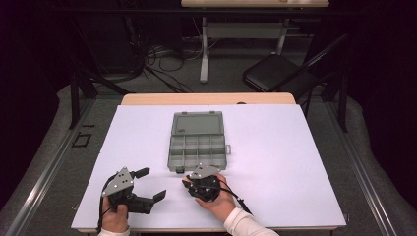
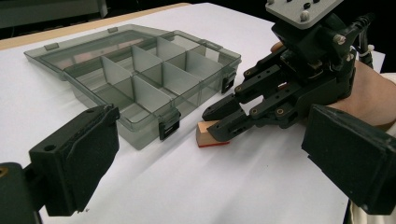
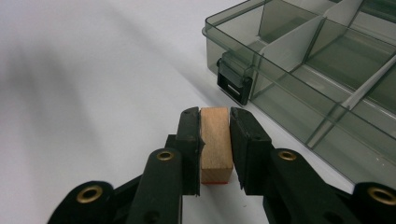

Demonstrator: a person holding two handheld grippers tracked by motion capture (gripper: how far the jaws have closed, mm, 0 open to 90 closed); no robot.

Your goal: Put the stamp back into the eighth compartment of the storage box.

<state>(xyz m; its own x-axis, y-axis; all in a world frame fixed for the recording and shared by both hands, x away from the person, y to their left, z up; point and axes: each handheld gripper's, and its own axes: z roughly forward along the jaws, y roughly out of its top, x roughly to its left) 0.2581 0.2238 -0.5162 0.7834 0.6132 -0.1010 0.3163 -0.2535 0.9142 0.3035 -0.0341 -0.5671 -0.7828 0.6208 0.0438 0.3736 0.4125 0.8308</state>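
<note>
A small wooden block with a red underside rests on the white table sheet, just in front of the near edge of an open grey see-through compartment box. My right gripper is shut on the block, one pad against each side. In the left gripper view the block shows at the tips of the right gripper, close to the box. My left gripper stands open to the left of it, with nothing between its pads.
The box lid lies flat behind the compartments. Black latches stick out from the box's near wall. A black chair and a desk frame stand on the floor beyond the table.
</note>
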